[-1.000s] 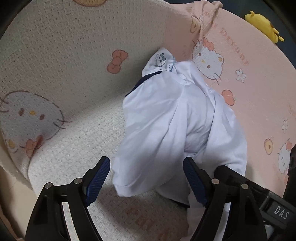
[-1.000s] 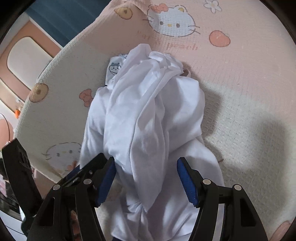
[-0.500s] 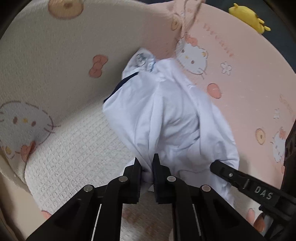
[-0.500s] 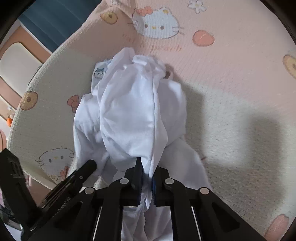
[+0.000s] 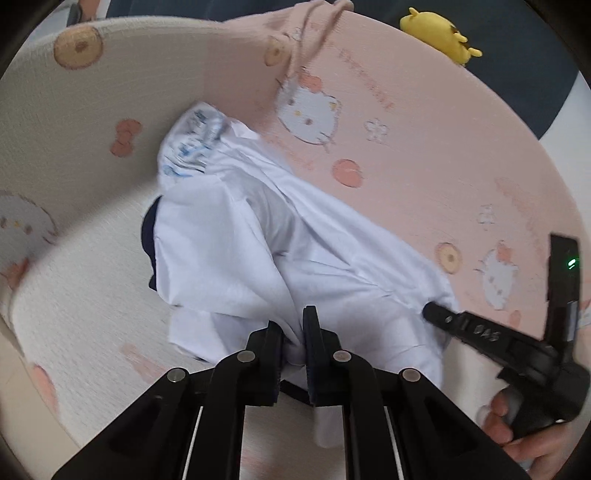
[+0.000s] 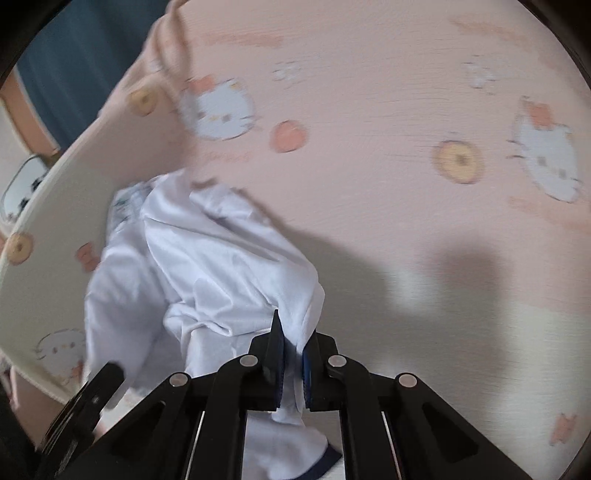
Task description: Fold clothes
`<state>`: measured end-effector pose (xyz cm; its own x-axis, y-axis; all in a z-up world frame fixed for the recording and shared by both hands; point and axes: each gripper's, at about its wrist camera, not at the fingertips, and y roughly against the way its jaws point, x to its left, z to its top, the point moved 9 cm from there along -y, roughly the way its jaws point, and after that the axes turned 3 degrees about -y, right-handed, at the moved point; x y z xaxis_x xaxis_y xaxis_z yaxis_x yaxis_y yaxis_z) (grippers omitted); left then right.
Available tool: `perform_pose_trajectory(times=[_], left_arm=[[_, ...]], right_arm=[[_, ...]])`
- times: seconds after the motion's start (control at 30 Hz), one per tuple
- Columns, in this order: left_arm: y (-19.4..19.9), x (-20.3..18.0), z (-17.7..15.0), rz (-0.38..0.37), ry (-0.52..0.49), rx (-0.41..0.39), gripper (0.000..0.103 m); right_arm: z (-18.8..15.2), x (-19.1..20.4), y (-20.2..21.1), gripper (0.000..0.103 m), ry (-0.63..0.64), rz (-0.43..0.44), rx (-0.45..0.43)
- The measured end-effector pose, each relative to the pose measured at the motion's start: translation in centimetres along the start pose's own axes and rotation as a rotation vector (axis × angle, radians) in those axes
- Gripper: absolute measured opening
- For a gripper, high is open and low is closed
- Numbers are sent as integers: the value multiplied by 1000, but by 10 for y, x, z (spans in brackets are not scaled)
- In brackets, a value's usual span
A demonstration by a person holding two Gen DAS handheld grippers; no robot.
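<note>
The crumpled white cotton garment with navy trim point(image 5: 236, 258) lies on the pink-and-cream waffle-weave blanket printed with cartoon cats point(image 5: 424, 155); the left gripper point(image 5: 293, 347) is pinched narrow on a fold of it at six o'clock; the right gripper point(image 6: 293, 362) is likewise clamped on another bunch of the same cloth; a yellow plush toy point(image 5: 439, 33) sits at one o'clock beyond the blanket; a hand point(image 5: 517, 432) grasps the right tool's handle at four o'clock in the left view.

Only "DAS" read, faint, on the right gripper point(image 5: 428, 308) arm in the left wrist view. Blanket point(image 5: 424, 155) lettering blurred, unreadable.
</note>
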<state>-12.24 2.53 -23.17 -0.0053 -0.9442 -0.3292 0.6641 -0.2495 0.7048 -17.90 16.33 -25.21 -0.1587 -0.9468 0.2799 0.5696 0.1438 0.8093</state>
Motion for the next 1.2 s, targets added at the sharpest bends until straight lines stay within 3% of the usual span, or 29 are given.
perform_pose_trajectory(times=[0.1,0.47,0.7,0.73,0.8,0.83,0.87,0.93,1.03,1.1,1.2], left_arm=[[0,-13,-5,-48,18,13,8],[3,-31,-23,-93,-1,102,8],[21,-37,-20,-108,32,84,11],[23,-36,-19,-108,41,86,16],[28,-34,-18,-125,56,86,44],[30,-32,-16,-122,69,68,75],[33,-29,-13,-120,84,46,84],[39,-24,-8,-117,113,3,84],[31,-24,9,-87,115,41,84],[25,-29,30,-35,81,65,84],[26,-50,76,49,-66,-3,84]], right_arm=[[-8,-27,8,5,-48,-38,9],[-26,-81,16,5,-143,-156,43],[-42,-92,29,5,-243,-89,54],[-42,-90,33,5,-231,-86,44],[-42,-83,38,6,-207,-86,33],[-44,-79,40,8,-192,-98,31],[-44,-77,42,11,-181,-106,30],[-45,-72,47,39,-169,-113,24],[-43,-67,55,66,-187,-73,2],[-43,-63,60,71,-204,-48,-11],[-45,-64,60,74,-216,-58,-4]])
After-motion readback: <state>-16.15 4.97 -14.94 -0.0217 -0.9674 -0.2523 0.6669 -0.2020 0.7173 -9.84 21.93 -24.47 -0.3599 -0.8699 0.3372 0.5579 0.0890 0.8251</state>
